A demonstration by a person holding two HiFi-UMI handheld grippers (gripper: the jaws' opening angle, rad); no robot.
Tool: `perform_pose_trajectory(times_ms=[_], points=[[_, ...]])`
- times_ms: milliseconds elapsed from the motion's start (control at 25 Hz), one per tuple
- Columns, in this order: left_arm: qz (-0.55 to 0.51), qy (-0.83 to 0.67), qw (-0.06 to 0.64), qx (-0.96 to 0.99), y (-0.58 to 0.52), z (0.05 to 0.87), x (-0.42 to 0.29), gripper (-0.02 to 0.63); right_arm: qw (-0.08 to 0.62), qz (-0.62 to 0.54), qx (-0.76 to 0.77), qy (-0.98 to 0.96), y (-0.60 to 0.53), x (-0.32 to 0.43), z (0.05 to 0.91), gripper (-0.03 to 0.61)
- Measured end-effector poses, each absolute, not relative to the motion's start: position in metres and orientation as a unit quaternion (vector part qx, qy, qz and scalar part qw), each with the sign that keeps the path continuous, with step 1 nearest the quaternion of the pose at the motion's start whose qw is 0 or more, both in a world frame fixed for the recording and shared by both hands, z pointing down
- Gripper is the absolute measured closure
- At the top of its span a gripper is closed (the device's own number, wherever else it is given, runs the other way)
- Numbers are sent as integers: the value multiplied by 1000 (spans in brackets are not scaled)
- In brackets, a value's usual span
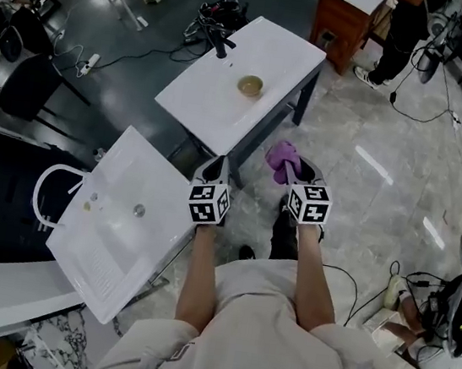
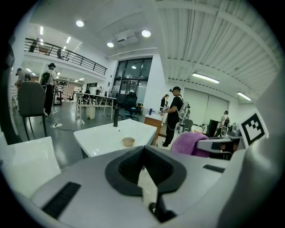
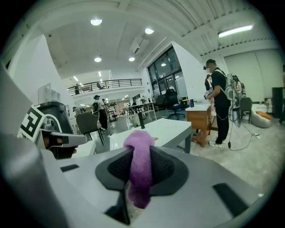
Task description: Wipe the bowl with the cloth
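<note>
A small tan bowl (image 1: 250, 85) stands alone on the white table (image 1: 216, 105) ahead of me; in the left gripper view the bowl (image 2: 128, 141) is small and far off. My right gripper (image 1: 287, 172) is shut on a purple cloth (image 1: 282, 156), held in the air short of the table's near edge. That cloth (image 3: 139, 167) bulges between the dark pads in the right gripper view. My left gripper (image 1: 214, 171) hangs beside it, shut with nothing in it, its pads (image 2: 133, 167) pressed together.
A second white table (image 1: 113, 231) lies at the left below me. A black stand (image 1: 219, 43) sits at the far end of the bowl's table. A wooden cabinet (image 1: 343, 20) and a standing person (image 1: 401, 33) are beyond. Cables and gear (image 1: 443, 312) lie right.
</note>
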State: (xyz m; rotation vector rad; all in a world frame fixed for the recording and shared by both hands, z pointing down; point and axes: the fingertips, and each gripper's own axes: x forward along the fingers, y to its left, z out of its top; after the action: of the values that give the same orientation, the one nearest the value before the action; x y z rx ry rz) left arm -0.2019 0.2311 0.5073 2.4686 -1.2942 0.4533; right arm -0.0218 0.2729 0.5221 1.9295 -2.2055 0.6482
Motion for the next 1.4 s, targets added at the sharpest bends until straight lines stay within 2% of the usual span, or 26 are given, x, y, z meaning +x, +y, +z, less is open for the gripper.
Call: perform_pose_trajectory(times_ms=[920,1400], points=[[136,-489,190,841,67,507,-106,607,52,194,567,-799,97,77,499,494],[141,-541,190,807,55,520,-96,606,105,190,513,-830,65,110,513,494]])
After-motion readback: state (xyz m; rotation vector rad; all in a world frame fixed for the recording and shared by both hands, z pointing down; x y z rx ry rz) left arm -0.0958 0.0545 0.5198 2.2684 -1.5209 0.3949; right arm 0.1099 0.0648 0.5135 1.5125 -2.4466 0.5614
